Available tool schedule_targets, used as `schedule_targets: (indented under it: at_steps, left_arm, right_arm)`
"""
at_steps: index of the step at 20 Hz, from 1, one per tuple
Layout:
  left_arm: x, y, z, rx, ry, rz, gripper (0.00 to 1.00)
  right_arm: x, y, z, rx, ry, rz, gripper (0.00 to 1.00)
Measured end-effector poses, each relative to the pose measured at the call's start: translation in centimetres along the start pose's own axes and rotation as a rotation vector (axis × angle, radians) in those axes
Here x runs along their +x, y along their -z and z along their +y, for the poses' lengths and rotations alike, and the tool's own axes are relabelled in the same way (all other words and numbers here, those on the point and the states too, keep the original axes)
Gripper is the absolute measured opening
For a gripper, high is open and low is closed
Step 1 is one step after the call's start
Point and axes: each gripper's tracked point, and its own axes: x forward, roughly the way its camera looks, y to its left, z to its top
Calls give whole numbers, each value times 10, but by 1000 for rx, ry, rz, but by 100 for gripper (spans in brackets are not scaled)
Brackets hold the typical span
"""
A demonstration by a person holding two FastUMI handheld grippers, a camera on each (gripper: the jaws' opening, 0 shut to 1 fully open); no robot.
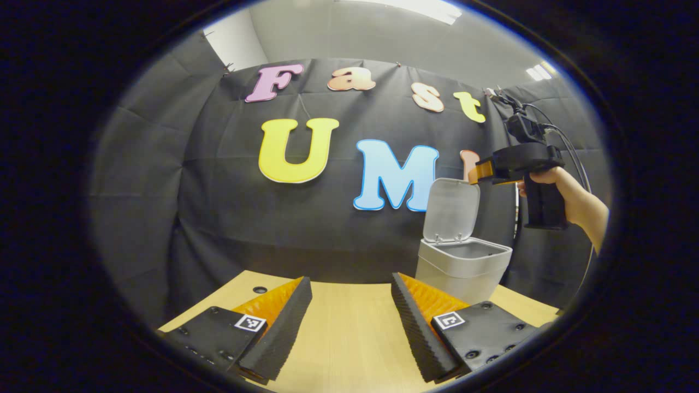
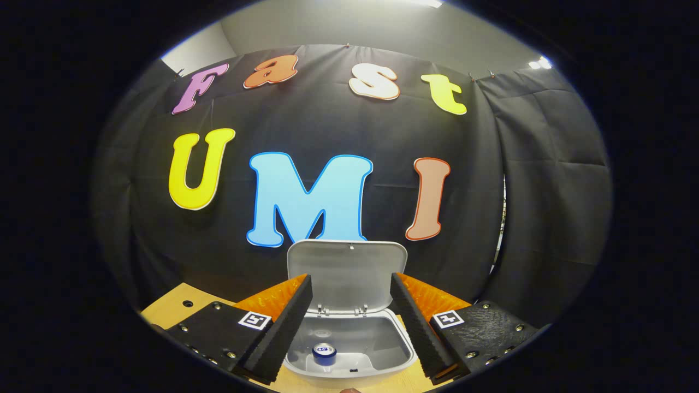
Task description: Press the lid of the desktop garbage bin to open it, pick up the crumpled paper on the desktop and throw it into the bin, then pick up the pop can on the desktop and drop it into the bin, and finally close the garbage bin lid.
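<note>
Standing in bin (image 2: 382,349), pop can (image 2: 324,353), seemingly upright

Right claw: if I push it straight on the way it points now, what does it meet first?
Probably the raised lid of the open bin, which stands between the right claw fingers; depth is unclear. The can lies lower, inside.

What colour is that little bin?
Pale grey, the bin and its raised lid alike; the right gripper view shows it best.
</note>
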Motion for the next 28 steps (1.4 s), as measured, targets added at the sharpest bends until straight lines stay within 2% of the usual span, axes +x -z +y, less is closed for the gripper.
schedule_targets:
  at_steps: [5,10,18,28]
  left_arm:
    - [3,2,6,8,-32,11,95]
    - [8,5,11,28,-22,31,95]
    - [23,6,11,9,29,54,95]
    - [28,5,20,-9,6,44,96]
  right_arm:
    - [31,-13,0,61,14,-12,92]
    - [57,-21,0,124,32,-30,92]
    - [100,-37,-3,43,60,-34,92]
    - [114,-26,2,-20,53,21,92]
